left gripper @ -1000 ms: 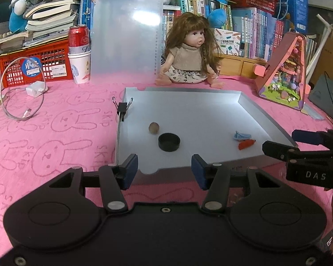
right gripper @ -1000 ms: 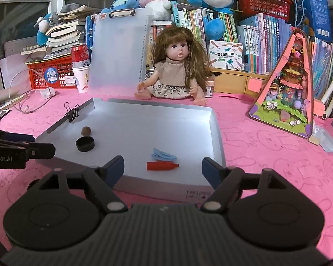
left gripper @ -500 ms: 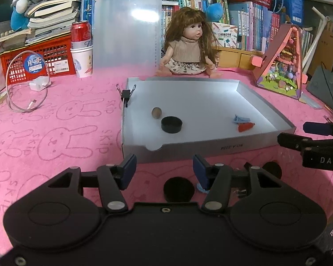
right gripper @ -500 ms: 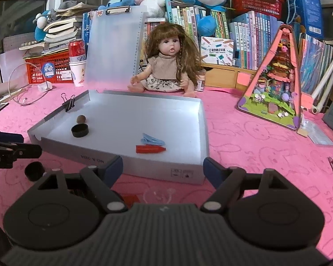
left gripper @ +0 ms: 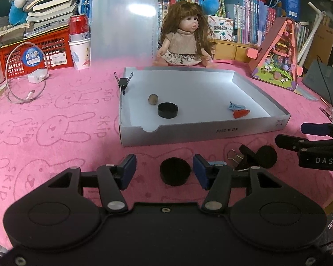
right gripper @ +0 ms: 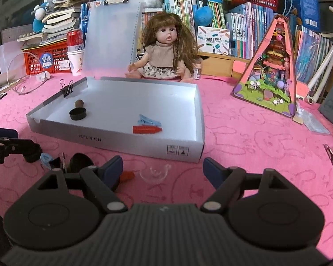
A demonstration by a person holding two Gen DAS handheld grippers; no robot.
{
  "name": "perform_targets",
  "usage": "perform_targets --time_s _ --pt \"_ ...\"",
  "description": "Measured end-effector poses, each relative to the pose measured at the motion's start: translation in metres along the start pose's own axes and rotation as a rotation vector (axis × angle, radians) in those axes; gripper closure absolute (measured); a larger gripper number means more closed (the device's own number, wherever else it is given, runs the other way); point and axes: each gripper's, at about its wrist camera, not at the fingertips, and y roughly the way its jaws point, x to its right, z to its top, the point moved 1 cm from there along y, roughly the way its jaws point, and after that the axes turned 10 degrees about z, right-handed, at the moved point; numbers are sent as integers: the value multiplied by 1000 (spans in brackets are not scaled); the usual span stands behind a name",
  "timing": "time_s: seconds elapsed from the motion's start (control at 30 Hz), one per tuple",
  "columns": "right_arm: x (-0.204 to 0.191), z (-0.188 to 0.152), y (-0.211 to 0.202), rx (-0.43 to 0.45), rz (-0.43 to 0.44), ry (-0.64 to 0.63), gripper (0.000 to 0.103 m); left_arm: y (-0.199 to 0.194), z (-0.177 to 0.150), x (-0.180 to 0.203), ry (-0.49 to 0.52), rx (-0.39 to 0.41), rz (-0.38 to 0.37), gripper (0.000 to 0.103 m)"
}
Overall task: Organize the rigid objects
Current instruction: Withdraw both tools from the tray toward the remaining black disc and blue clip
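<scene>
left gripper (left gripper: pixel 164 168): jaws apart, empty, black cap (left gripper: pixel 175 174) lay between them, lower centre | right gripper (right gripper: pixel 163 169): jaws wide, empty | tray (left gripper: pixel 202 130): mid-frame, held cap, nut, clips

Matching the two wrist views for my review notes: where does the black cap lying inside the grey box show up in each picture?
Left wrist: the black cap sits centre frame, in the box's near-left part, just right of and below the small brown ball.
Right wrist: the black cap sits left of centre, in the box's left end, just below the brown ball.
Shared landmark: the black binder clip on the box's left wall.
</scene>
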Motion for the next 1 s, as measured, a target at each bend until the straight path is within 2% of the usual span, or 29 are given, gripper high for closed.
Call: perform_targets --time_s 0.27,0.53,1.0 --pt "0 -3 5 -15 -6 9 16 0 -4 4 20 1 6 49" --pt "2 -6 8 -18 -59 -18 16 3 -7 4 21 -7 10 50" --pt "5 -8 15 -52 -61 12 18 7 -11 3 13 -18 10 54"
